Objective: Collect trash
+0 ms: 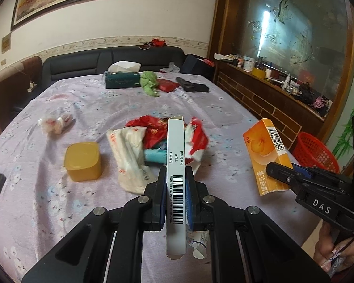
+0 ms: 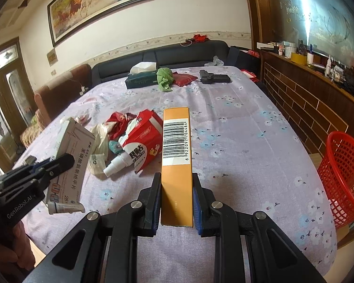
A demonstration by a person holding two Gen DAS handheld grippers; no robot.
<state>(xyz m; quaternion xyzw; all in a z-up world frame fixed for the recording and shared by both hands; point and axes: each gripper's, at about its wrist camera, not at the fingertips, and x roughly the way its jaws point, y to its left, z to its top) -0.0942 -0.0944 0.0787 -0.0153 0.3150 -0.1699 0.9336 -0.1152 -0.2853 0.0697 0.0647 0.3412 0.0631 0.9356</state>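
My left gripper (image 1: 175, 172) is shut on a white medicine box (image 1: 175, 155), held upright above the table; it also shows in the right wrist view (image 2: 70, 151). My right gripper (image 2: 175, 179) is shut on an orange box (image 2: 175, 146) with a barcode; the same box shows in the left wrist view (image 1: 266, 151). A pile of trash lies mid-table: red wrappers (image 1: 153, 129), a white plastic bag (image 1: 129, 151), a red-and-white pack (image 2: 141, 139) and a white spray bottle (image 2: 116, 164). A red mesh basket (image 2: 342, 176) stands at the table's right edge.
A yellow tub (image 1: 82, 161) sits left of the pile. Far end of the table holds a tissue box (image 1: 122, 79), green cloth (image 1: 148, 82), red packet (image 1: 168, 85) and a black toy gun (image 1: 193, 86). A wooden cabinet (image 2: 306, 99) runs along the right.
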